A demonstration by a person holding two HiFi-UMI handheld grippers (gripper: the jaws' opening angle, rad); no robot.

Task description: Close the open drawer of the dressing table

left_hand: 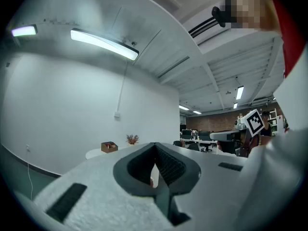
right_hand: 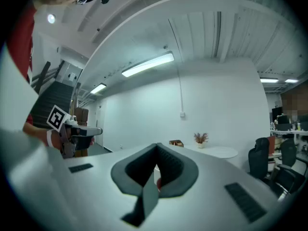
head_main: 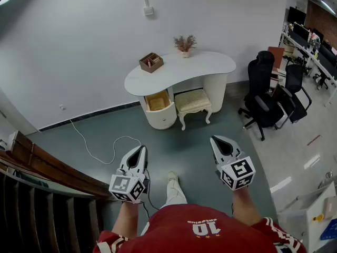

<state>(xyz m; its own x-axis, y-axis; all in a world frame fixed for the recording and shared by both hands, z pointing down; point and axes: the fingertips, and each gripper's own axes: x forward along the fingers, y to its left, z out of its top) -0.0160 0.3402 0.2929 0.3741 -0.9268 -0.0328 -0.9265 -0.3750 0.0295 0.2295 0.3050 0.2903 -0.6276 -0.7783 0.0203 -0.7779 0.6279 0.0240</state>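
Observation:
The white dressing table [head_main: 179, 70] stands against the far wall, well ahead of both grippers. Its upper drawer [head_main: 157, 100], wooden inside, is pulled open at the left pedestal. A brown box [head_main: 151, 62] and a small dried plant [head_main: 185, 44] sit on the top. My left gripper [head_main: 141, 148] and right gripper [head_main: 217, 139] are held level above the grey floor, pointing at the table, both shut with nothing between the jaws. In the left gripper view the jaws [left_hand: 155, 146] meet, and the table top [left_hand: 96, 153] shows small behind them. The right gripper view shows the same of its jaws [right_hand: 156, 148].
A cushioned stool [head_main: 192, 101] is tucked under the table beside the drawer. Black office chairs [head_main: 266, 96] stand at the right. A white cable [head_main: 100, 149] loops over the floor at the left. A wooden stair rail [head_main: 37, 162] runs along my left side.

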